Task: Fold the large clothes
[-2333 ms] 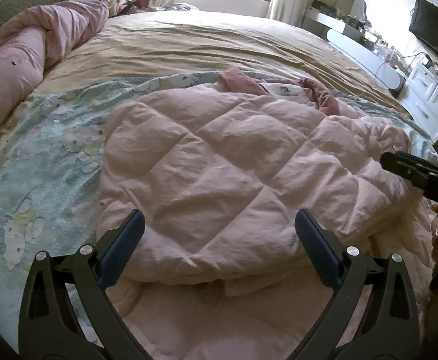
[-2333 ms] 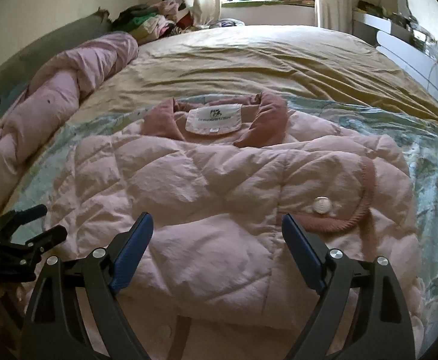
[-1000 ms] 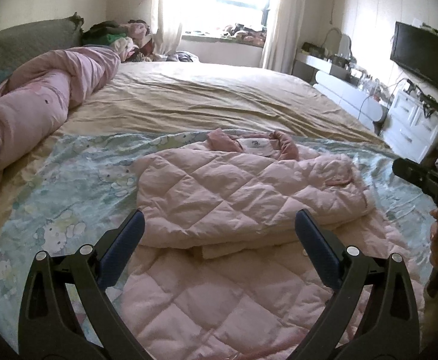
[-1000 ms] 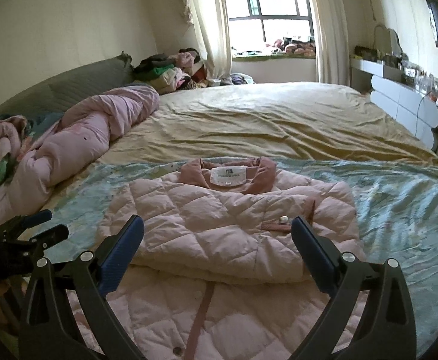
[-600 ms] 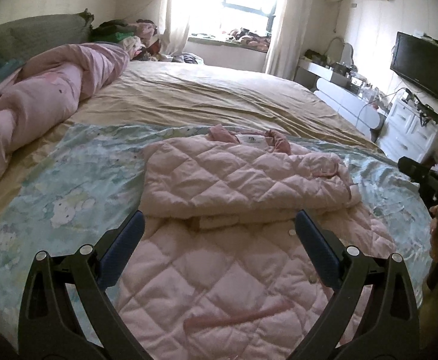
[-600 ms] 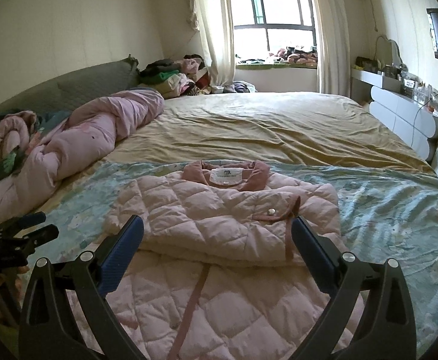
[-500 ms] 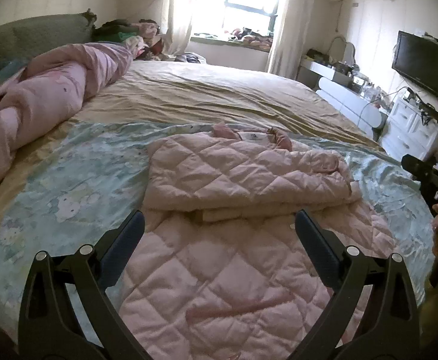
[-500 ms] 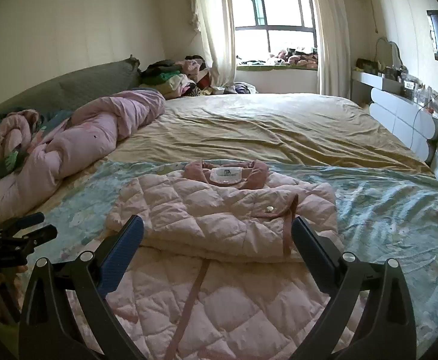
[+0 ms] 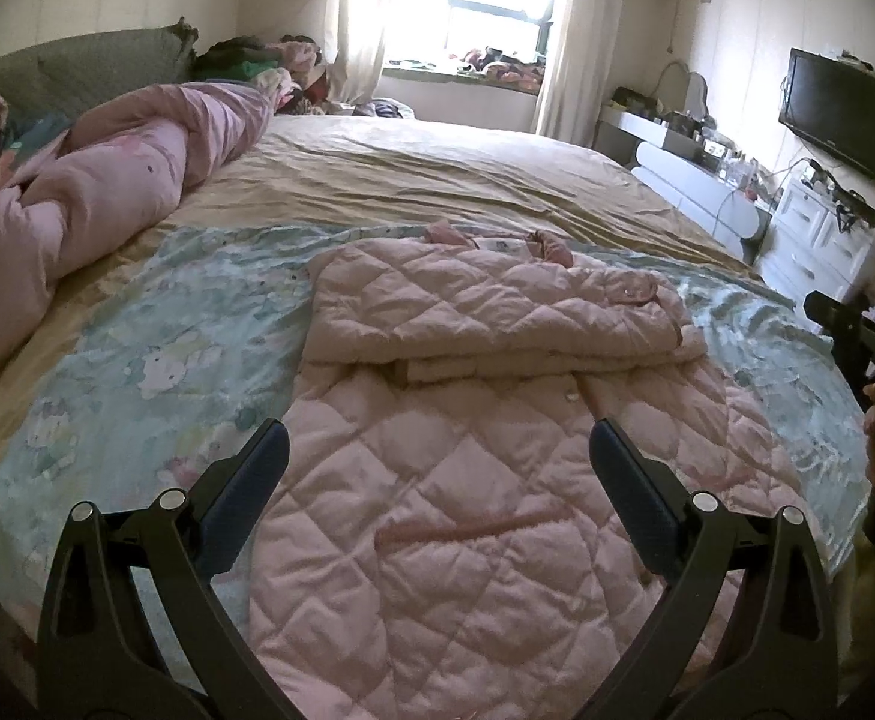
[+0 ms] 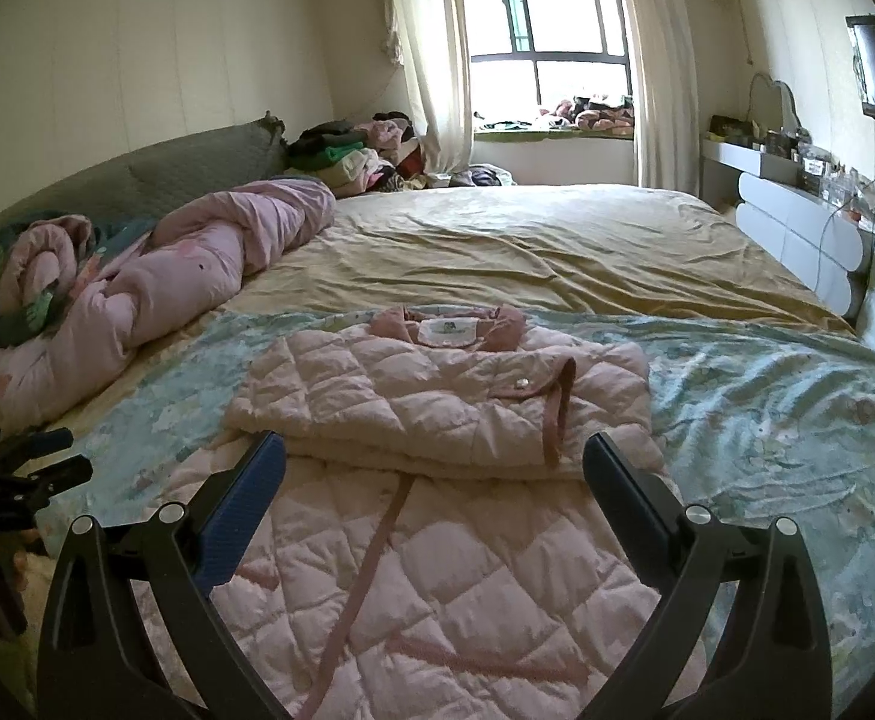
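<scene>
Now that both tongs have drawn back and up from the pink quilted coat, far more of it shows than a couple of seconds ago, when its folded bulk filled both views close under the fingers. The left tongs stand wide and hold nothing, and the right tongs are likewise wide and empty. The coat lies ahead of and beneath both, on the pale blue printed sheet: its sleeved upper part is doubled into a thick band beyond the fingertips, collar at the far edge, while the lower half spreads flat between and under the jaws. To my eye the sleeve folds are done and let go; the near hem looks the likely next grip, to be carried forward over the band
</scene>
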The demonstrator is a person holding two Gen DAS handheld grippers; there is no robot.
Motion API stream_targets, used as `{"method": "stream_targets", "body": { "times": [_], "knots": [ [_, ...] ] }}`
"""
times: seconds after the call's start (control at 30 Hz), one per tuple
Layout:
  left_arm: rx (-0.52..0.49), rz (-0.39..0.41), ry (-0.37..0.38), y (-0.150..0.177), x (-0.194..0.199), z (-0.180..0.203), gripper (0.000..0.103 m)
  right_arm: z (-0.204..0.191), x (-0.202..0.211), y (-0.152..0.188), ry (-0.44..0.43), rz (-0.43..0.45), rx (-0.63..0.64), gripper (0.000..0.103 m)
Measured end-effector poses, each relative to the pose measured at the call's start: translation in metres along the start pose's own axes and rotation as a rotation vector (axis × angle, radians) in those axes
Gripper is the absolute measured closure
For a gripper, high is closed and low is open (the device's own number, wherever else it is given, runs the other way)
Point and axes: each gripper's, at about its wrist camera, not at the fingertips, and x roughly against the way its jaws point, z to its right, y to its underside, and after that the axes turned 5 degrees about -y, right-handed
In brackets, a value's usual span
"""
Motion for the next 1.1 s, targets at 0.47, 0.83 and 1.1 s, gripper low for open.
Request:
{"method": "stream_targets", "body": {
  "times": [0.47, 0.83, 1.1],
  "knots": [
    [0.032, -0.021, -0.054, 0.023, 0.02, -0.017, 0.009, 0.001, 0.012, 0.018, 0.001, -0.023, 0.008, 0.004],
    [0.03, -0.085, -0.076, 0.047, 0.01, -0.021, 0.009, 0.006, 0.016, 0.032, 0.012, -0.054, 0.022, 0.004],
    [0.046, -0.131, -0.075, 0.06, 0.006, -0.03, 0.009, 0.014, 0.014, 0.043, 0.023, -0.086, 0.01, 0.004]
  ]
}}
